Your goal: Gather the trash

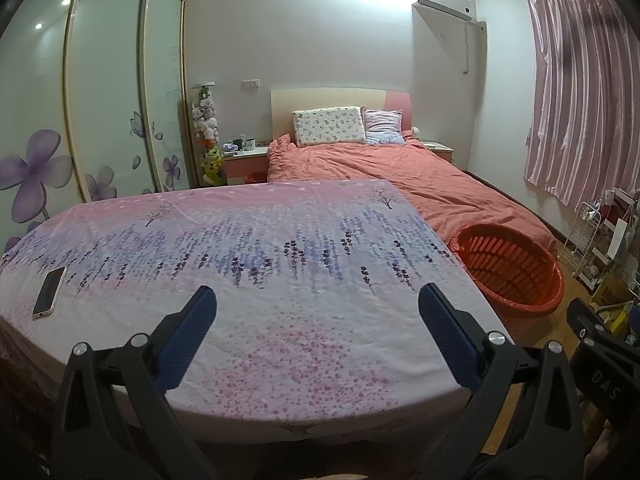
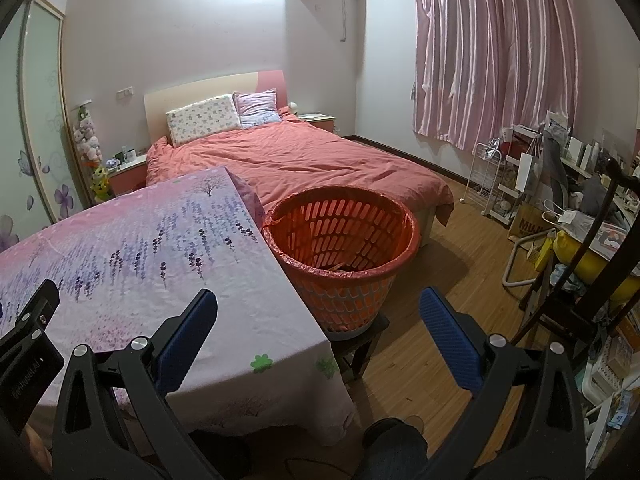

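An orange slatted basket (image 2: 340,240) lined with a red bag stands on a small dark stool beside the table's right edge; something brownish lies at its bottom. The basket (image 1: 508,268) also shows at the right of the left wrist view. My left gripper (image 1: 318,300) is open above the near part of the flower-print tablecloth (image 1: 260,264), nothing between its blue pads. My right gripper (image 2: 320,302) is open too, hanging over the table's right corner with the basket just beyond it. No loose trash shows on the tablecloth (image 2: 140,248).
A phone (image 1: 49,292) lies on the table's left side. Behind the table is a bed with a salmon quilt (image 2: 296,160). Wardrobe doors (image 1: 104,100) stand on the left. A white rack (image 2: 488,176) and cluttered shelves line the right wall over the wooden floor (image 2: 448,312).
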